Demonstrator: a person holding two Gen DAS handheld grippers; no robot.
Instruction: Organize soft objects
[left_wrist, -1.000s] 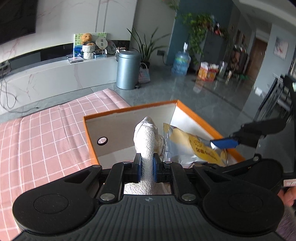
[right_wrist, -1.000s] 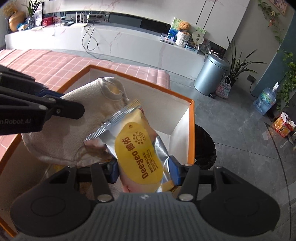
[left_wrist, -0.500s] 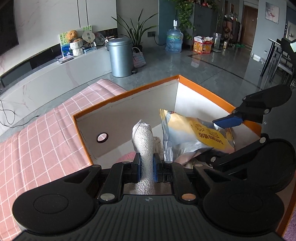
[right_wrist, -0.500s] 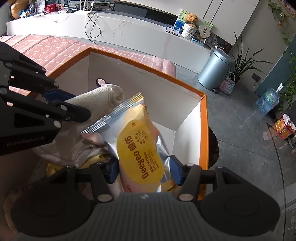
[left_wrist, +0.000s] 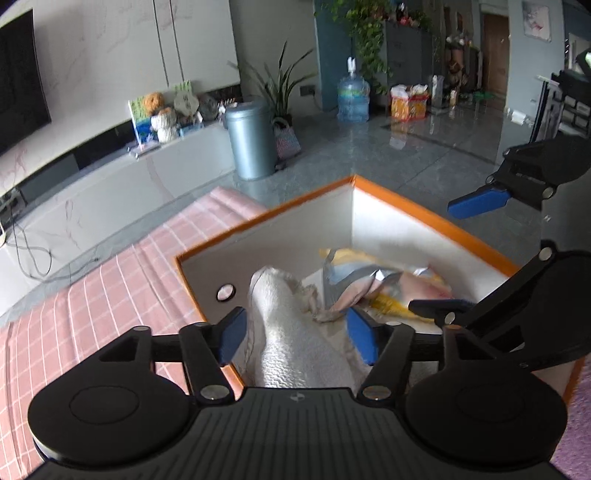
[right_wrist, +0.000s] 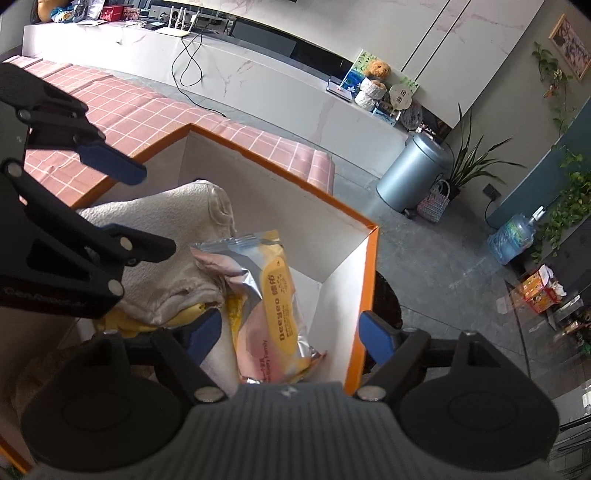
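Left gripper (left_wrist: 297, 334) with blue pads (left_wrist: 231, 334) spread, its jaws having just opened; a white towel (left_wrist: 295, 343) lay between them, touching neither pad clearly. The towel rested inside an orange-rimmed box (left_wrist: 424, 218) beside a yellow-and-silver snack packet (left_wrist: 388, 284). The right gripper (left_wrist: 480, 201) hung above the box's right rim, pads apart. The box stood on a pink checked cloth (left_wrist: 92, 306)

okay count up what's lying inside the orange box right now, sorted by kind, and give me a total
White knitted cloth: 1
Yellow and silver foil snack packet: 1
Yellow soft item, mostly hidden under the cloth: 1
Total seen in the orange-rimmed cardboard box: 3; more may lie hidden underneath.
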